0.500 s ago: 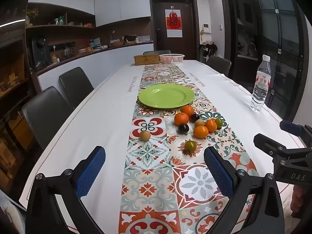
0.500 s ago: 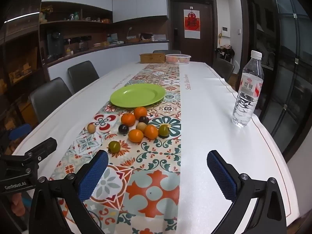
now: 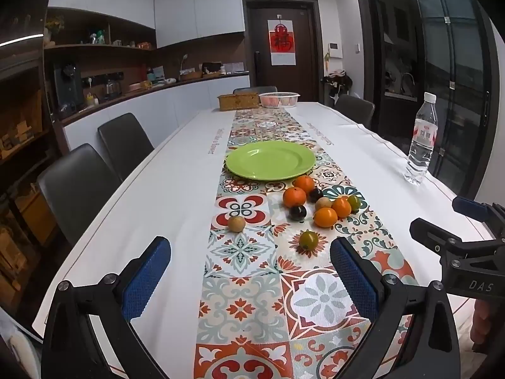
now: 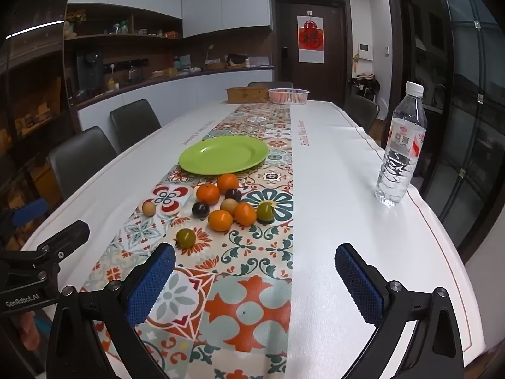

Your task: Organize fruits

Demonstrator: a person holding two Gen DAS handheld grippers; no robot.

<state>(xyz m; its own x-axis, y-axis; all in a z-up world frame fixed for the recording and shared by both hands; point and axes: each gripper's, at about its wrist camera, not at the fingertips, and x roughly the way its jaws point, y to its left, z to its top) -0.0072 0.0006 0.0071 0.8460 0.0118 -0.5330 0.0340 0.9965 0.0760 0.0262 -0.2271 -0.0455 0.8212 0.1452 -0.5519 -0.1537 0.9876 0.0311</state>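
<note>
Long white table (image 3: 164, 195) with a tiled runner (image 3: 249, 287): from the left wrist, the left gripper (image 3: 249, 279) is spread wide, holding nothing, with the fruits (image 3: 318, 203) clustered ahead, just before the green plate (image 3: 270, 160). From the right wrist, the right gripper (image 4: 254, 282) also gapes wide; fruits sit ahead-left, a water bottle (image 4: 400, 151) well apart.

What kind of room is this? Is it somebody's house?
Probably a dining room joined to a kitchen in a home. A long table with chairs around it holds a green plate and fruit, and a counter with shelves runs along the wall.
</note>
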